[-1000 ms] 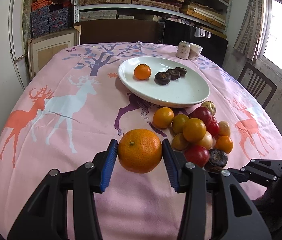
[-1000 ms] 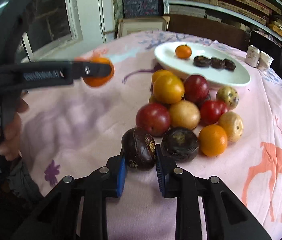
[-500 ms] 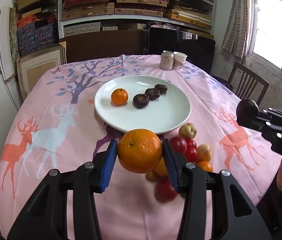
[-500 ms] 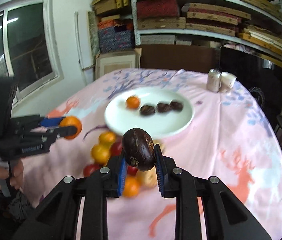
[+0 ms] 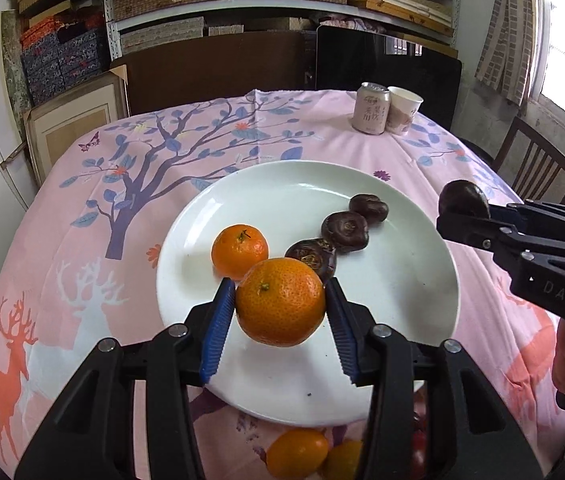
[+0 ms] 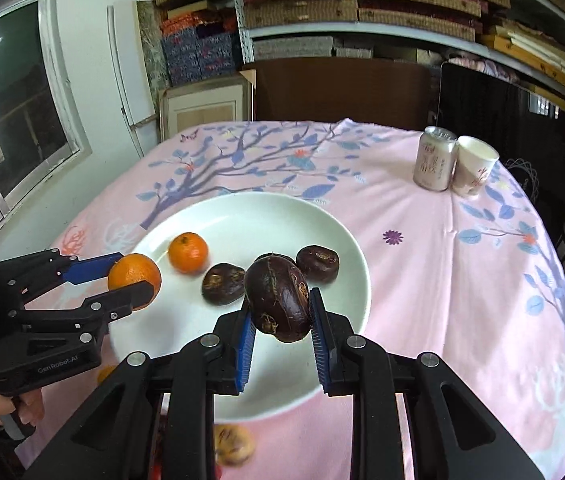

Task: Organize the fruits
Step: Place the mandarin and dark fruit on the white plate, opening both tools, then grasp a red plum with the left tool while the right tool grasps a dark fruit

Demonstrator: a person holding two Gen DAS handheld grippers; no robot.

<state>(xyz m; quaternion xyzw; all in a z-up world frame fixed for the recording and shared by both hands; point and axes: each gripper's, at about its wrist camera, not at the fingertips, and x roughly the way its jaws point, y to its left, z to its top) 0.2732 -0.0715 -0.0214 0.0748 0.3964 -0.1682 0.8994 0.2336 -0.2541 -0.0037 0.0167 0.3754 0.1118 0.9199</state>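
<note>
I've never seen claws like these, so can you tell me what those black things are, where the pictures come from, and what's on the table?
They are grabbers that a person squeezes by hand, each with a small camera looking along its fingers. One picture comes from the left gripper, which pinches an orange. The other comes from the right gripper, which pinches a dark purple fruit. Both hover over a white plate that holds another orange and three dark fruits. Farther back stand a can and a paper cup.
</note>
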